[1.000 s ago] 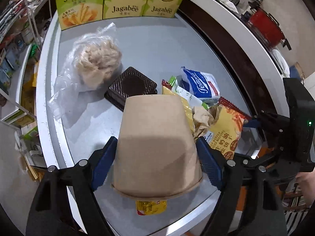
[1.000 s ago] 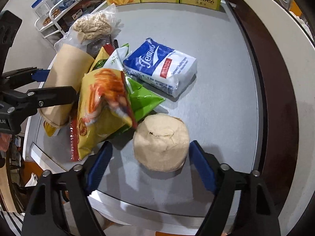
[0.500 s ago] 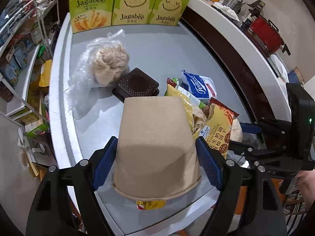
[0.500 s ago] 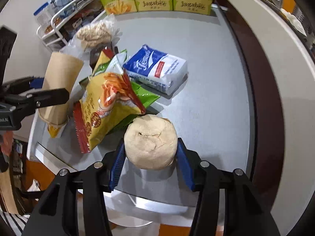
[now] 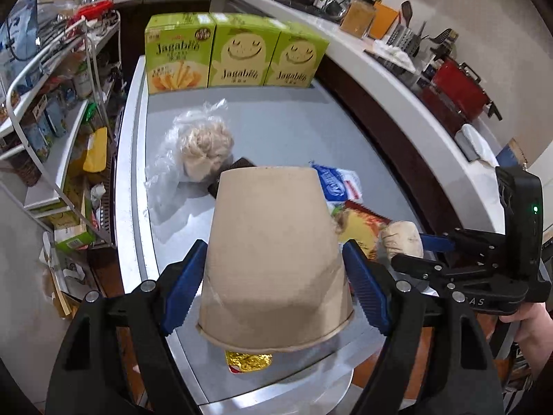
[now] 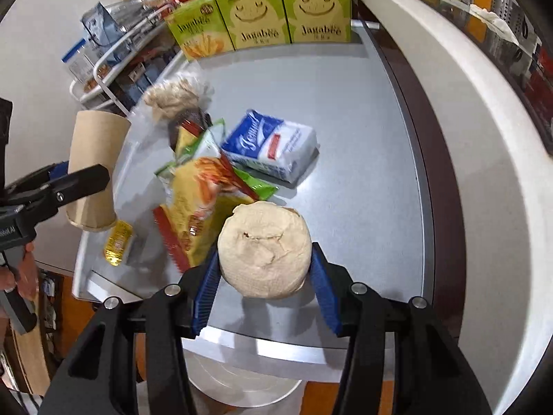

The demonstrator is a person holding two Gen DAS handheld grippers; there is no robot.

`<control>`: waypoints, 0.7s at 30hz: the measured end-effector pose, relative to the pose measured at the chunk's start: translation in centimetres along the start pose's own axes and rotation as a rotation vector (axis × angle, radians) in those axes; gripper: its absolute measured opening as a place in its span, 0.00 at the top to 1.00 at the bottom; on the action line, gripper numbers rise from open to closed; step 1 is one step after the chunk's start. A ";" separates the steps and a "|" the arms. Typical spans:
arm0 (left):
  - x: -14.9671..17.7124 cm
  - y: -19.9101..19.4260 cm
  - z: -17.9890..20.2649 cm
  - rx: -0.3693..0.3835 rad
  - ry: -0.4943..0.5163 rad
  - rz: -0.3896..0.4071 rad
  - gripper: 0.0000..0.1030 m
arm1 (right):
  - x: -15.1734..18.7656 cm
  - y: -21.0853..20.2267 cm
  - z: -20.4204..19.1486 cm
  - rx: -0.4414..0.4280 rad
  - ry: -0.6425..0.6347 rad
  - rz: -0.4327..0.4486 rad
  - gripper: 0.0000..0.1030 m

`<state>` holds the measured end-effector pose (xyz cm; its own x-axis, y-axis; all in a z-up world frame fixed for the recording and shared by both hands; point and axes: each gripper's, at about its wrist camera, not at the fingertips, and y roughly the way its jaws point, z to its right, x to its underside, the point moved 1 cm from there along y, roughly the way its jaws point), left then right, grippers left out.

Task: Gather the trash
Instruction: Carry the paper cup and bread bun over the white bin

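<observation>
left claw [image 5: 276, 290] pinching paper cup [image 5: 273, 252]; right claw [image 6: 264, 285] pinching crumpled paper wad [image 6: 264, 249].

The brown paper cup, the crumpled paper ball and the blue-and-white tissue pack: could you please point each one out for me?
brown paper cup [image 5: 273, 242], left wrist view, middle of its side wall.
crumpled paper ball [image 6: 265, 249], right wrist view, centre of its creased top.
blue-and-white tissue pack [image 6: 273, 147], right wrist view, middle of its printed face.

Black claw [image 5: 274, 288] arms w/ ribbed blue pads [image 5: 181, 290], silver screws.

Home kitchen: grater [image 5: 404, 36], pantry shelves [image 5: 45, 110].
</observation>
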<state>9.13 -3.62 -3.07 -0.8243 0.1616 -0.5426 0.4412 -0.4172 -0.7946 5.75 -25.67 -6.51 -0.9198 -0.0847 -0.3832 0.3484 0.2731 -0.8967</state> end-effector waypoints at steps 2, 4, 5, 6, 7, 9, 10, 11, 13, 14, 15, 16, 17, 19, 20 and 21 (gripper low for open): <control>0.1 -0.8 0.4 -0.010 0.010 0.018 0.22 | -0.1 -0.7 -0.4 -0.003 -0.011 0.017 0.52; 0.4 -1.8 0.7 -0.018 0.010 0.036 0.22 | -0.2 -1.5 -0.6 -0.012 -0.014 0.036 0.52; 0.5 -2.1 0.8 -0.018 0.008 0.042 0.22 | -0.2 -2.0 -0.7 -0.019 -0.015 0.044 0.52; 0.7 -2.5 0.9 -0.021 0.007 0.048 0.22 | -0.2 -2.3 -0.8 -0.024 -0.017 0.049 0.52; 0.9 -2.9 1.0 -0.024 0.007 0.054 0.22 | -0.2 -2.9 -1.0 -0.029 -0.022 0.061 0.52; 1.3 -3.9 1.4 -0.033 0.013 0.066 0.22 | -0.1 -3.9 -1.4 -0.037 -0.037 0.075 0.52; 1.6 -4.3 1.5 -0.036 0.014 0.071 0.22 | 0.0 -4.5 -1.7 -0.040 -0.048 0.087 0.52; 1.9 -4.8 1.7 -0.042 0.018 0.076 0.22 | 0.1 -4.9 -1.9 -0.044 -0.057 0.093 0.52; 2.4 -5.6 2.0 -0.058 0.028 0.083 0.22 | 0.4 -5.9 -2.5 -0.055 -0.072 0.108 0.52; 2.8 -6.1 2.2 -0.064 0.030 0.087 0.22 | 0.6 -6.4 -2.7 -0.063 -0.078 0.114 0.52; 3.2 -6.5 2.3 -0.064 0.029 0.091 0.22 | 0.8 -6.7 -2.9 -0.070 -0.082 0.118 0.52; 3.4 -6.8 2.4 -0.063 0.027 0.093 0.22 | 1.0 -7.2 -3.2 -0.076 -0.089 0.123 0.52; 4.0 -7.3 2.6 -0.064 0.027 0.096 0.22 | 1.3 -7.6 -3.5 -0.080 -0.096 0.127 0.52; 4.7 -7.8 2.8 -0.068 0.031 0.095 0.22 | 2.0 -8.2 -4.0 -0.091 -0.108 0.128 0.52; 5.2 -8.1 3.0 -0.071 0.033 0.093 0.22 | 2.4 -8.5 -4.2 -0.096 -0.113 0.127 0.52; 5.6 -8.3 3.2 -0.070 0.034 0.089 0.22 | 2.8 -8.7 -4.4 -0.102 -0.118 0.125 0.52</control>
<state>-0.31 -2.11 1.32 -0.7690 0.1571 -0.6197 0.5366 -0.3683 -0.7592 -0.63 -24.05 1.19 -0.8411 -0.1543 -0.5184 0.4324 0.3840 -0.8158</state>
